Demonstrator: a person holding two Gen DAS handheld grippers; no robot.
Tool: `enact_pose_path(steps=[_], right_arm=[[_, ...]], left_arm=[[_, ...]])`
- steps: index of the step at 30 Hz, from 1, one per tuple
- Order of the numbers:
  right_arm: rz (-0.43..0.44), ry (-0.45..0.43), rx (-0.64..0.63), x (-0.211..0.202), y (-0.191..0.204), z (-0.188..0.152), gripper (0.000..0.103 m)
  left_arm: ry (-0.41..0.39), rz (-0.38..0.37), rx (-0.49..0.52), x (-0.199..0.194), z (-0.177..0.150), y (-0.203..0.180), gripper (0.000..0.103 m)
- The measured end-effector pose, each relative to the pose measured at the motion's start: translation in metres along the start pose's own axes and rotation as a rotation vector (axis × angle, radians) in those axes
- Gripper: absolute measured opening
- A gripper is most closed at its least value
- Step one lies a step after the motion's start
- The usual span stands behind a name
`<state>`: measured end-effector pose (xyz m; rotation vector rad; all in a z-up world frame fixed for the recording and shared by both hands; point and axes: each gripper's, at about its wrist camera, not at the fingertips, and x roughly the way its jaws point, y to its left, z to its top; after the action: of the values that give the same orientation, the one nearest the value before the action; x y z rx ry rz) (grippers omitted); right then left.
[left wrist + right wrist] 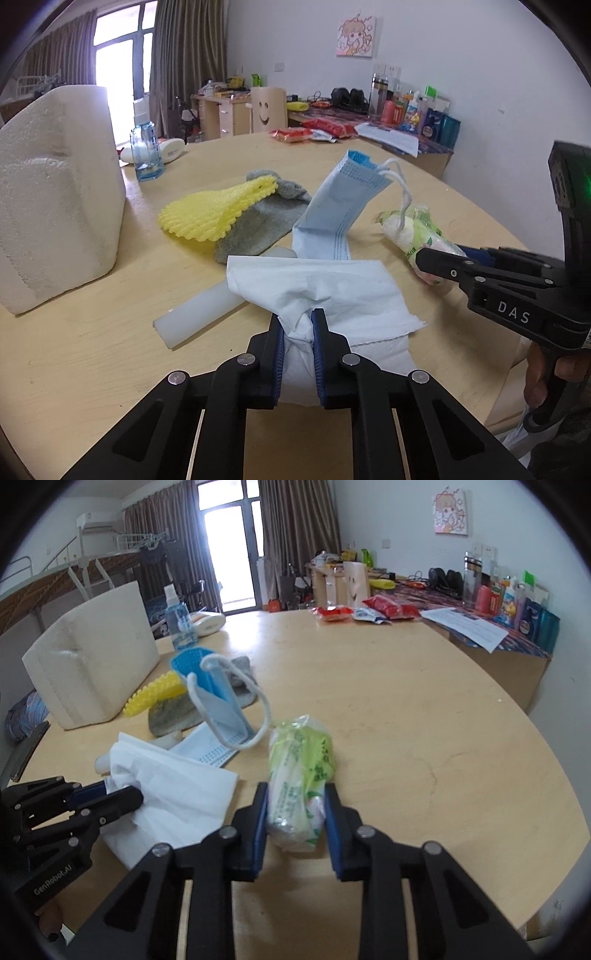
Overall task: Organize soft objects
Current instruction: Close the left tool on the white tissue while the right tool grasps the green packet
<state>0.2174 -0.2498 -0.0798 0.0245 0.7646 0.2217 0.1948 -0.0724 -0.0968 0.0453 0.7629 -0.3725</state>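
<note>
— On the near part of the round table [92, 354] we find the white tissue [332, 291], crumpled, with one fold drawn up between the left tongs [298, 325]. Their blue pads press the paper from both sides; we record them as closed narrow on the tissue.

— And the right tongs [295, 805]?

— We see them clamped on the green-printed plastic packet [299, 775], which lies lengthwise between the pads, its far end resting on the table. Both pads touch the packet's sides.

— What lies around these two items?

— Just behind the tissue we note a blue face mask [332, 210], folded and partly standing, its white ear loop [400, 184] hanging toward the packet. A white cylinder [199, 314] lies partly under the tissue's left edge. Beyond it a yellow foam net [218, 210] rests on a grey cloth [258, 225].

— Further out?

— At the left stands a large white foam block [55, 192], with a clear blue spray bottle [146, 151] behind it. Red snack packets [369, 611] sit at the table's far edge. In the left wrist view, fingers of a person's hand [546, 376] grip the right tool's handle.
</note>
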Motion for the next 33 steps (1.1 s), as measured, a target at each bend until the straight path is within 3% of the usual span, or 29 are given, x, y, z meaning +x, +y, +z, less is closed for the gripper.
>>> enact_pose_path(steps=[11,24,33], right_arm=[[-0.020,-0.114,0.028,-0.043,-0.011,0.003,0.029],[-0.009,-0.321,-0.003,-0.110,0.002,0.011,0.030],[0.002,-0.473,-0.044,-0.156,0.015,0.008,0.030]], left_arm=[[-0.113,-0.045,0.020,-0.036,0.009,-0.012,0.015],[-0.368,0.026,0.052,-0.127,0.025,-0.022,0.015],[-0.537,0.059,0.059,-0.190,0.013,-0.037,0.015]])
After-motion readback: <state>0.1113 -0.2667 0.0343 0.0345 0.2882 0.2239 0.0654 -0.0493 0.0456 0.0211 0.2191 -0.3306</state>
